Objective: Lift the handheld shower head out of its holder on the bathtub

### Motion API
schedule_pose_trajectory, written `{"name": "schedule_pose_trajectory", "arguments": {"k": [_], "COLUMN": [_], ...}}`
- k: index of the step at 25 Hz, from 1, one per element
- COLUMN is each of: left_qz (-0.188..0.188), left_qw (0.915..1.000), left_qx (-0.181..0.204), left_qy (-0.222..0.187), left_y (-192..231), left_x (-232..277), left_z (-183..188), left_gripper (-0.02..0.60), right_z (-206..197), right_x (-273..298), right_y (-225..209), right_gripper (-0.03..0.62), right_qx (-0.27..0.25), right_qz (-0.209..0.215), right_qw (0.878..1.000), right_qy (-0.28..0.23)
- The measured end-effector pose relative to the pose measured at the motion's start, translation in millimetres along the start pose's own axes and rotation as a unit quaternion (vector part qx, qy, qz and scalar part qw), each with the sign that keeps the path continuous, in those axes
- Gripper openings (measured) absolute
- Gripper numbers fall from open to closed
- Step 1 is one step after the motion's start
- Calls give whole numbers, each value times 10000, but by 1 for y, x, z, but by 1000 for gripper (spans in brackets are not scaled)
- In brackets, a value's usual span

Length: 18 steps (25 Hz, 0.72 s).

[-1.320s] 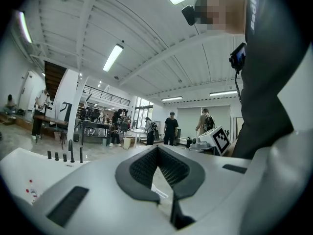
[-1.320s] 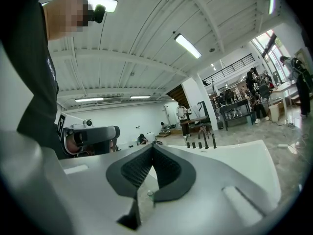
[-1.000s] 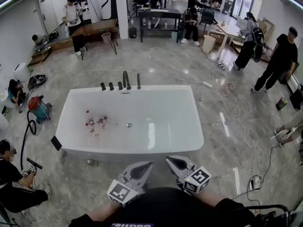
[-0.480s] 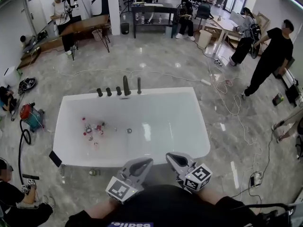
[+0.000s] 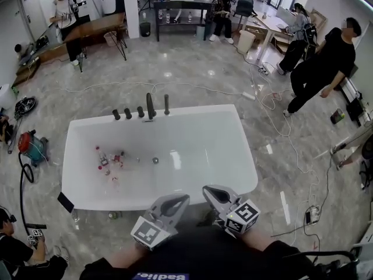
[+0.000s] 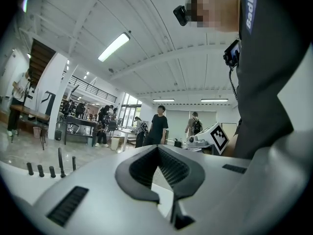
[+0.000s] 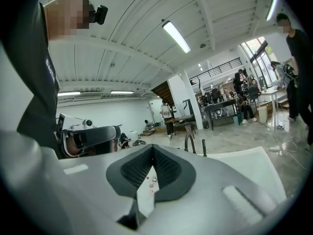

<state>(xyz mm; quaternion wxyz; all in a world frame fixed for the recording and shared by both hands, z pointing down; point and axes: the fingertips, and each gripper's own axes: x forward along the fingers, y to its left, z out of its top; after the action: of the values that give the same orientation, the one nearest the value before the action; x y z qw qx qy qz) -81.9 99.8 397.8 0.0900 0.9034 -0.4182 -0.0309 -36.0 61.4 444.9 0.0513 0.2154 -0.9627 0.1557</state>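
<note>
The white bathtub (image 5: 245, 174) lies crosswise in front of me in the head view. On its far rim stand three dark knobs (image 5: 127, 113), a tall dark spout (image 5: 150, 105) and, right of it, the slim dark handheld shower head (image 5: 166, 104), upright in its holder. It also shows as a thin post (image 6: 74, 163) in the left gripper view and as one (image 7: 204, 148) in the right gripper view. My left gripper (image 5: 176, 203) (image 6: 157, 148) and right gripper (image 5: 211, 192) (image 7: 153, 148) hover side by side at the near rim, both shut and empty, a full tub's width from the shower head.
Several small bottles (image 5: 108, 159) lie in the tub's left half near the drain (image 5: 155, 160). White cables (image 5: 274, 107) trail over the marble floor at the right. A red vacuum (image 5: 28, 144) stands left of the tub. A person in black (image 5: 320, 69) walks at the right.
The tub has come nearer, so both shut grippers now reach its near rim instead of the floor before it. The person in black at the right has walked closer.
</note>
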Motion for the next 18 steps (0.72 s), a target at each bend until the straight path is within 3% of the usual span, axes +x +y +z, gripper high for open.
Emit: {"name": "schedule_pose_trajectory", "arguments": {"k": [11, 18], "left_qz": [304, 481], "left_qw": [9993, 9987], "left_qx": [216, 154], "left_qy": [-3, 30], "left_y": [-1, 5], "left_x": [50, 77], "left_z": [18, 18], "left_gripper": [5, 5], "right_z": [30, 33], "right_x": [-11, -14], "right_y": [-46, -68], "right_gripper": [2, 2], "right_qx": [-32, -9], "right_qz": [281, 454], "right_qw": [9993, 9987], "right_qy": [-232, -215]}}
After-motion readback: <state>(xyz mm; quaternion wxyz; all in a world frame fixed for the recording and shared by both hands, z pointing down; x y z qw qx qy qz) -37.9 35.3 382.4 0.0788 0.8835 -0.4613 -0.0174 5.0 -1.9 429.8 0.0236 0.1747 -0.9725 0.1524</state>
